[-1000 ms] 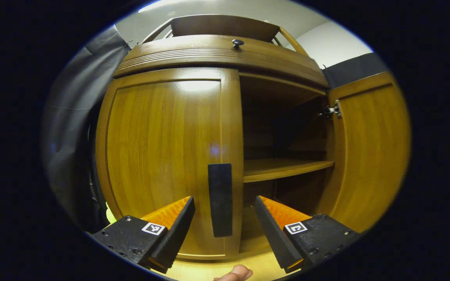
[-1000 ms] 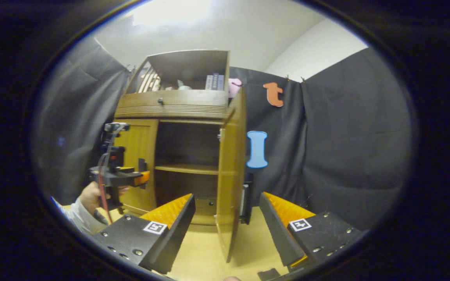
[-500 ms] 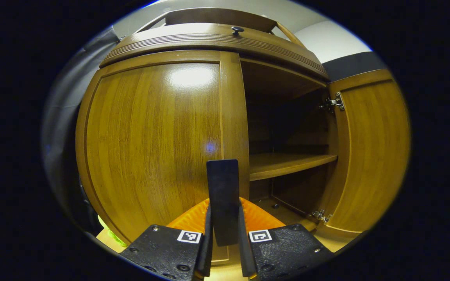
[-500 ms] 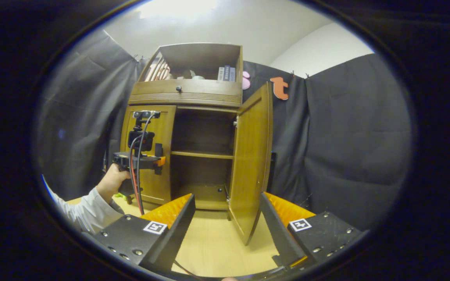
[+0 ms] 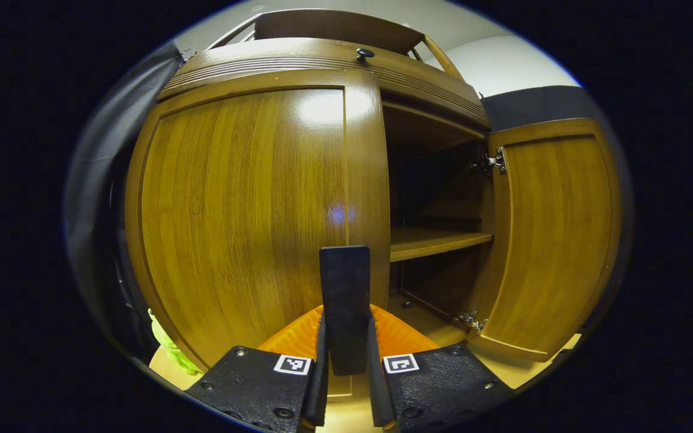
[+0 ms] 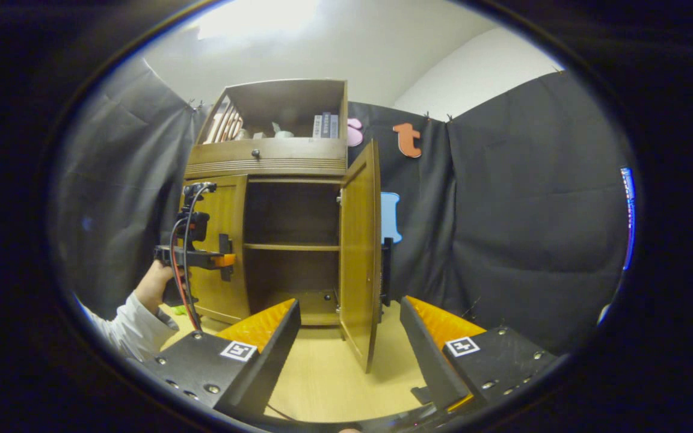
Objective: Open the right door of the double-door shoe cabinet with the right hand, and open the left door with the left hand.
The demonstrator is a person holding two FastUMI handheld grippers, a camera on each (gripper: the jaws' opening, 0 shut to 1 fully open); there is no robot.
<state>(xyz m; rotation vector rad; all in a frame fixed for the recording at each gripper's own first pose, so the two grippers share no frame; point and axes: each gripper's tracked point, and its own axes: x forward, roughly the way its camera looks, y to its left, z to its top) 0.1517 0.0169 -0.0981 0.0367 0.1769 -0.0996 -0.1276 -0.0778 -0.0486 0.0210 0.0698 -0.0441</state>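
Left gripper view, left to right: left door (image 5: pixel 244 204) of the cabinet (image 5: pixel 322 57), wood-grained, its free edge seeming to stand slightly forward of the opening; black handle (image 5: pixel 344 300) upright on that edge; left gripper (image 5: pixel 344 361) with both orange-backed fingers pressed onto the handle, one each side; drawer knob (image 5: pixel 365 53) above on the ribbed rail; open compartment with one shelf (image 5: pixel 437 240) across its middle; right door (image 5: pixel 554 240) swung wide, inner face showing, upper hinge (image 5: pixel 494 162) and lower hinge (image 5: pixel 470 319) at its inner edge; something yellow-green (image 5: pixel 169 349) low beside the left door, not identifiable.

Right gripper view, left to right: sleeve (image 6: pixel 127 328) and hand (image 6: pixel 157 282) holding the left gripper (image 6: pixel 224 260), which met the handle (image 6: pixel 224 255) on the left door (image 6: pixel 217 246); cabinet (image 6: pixel 268 162) standing on a pale wood floor (image 6: pixel 334 373); top cubby holding books (image 6: pixel 325 125) and small items too small to tell; shelf (image 6: pixel 291 246) inside the open half; right door (image 6: pixel 358 246) open, turned nearly edge-on; right gripper (image 6: pixel 349 355) well back from the cabinet, fingers spread wide, nothing between them.
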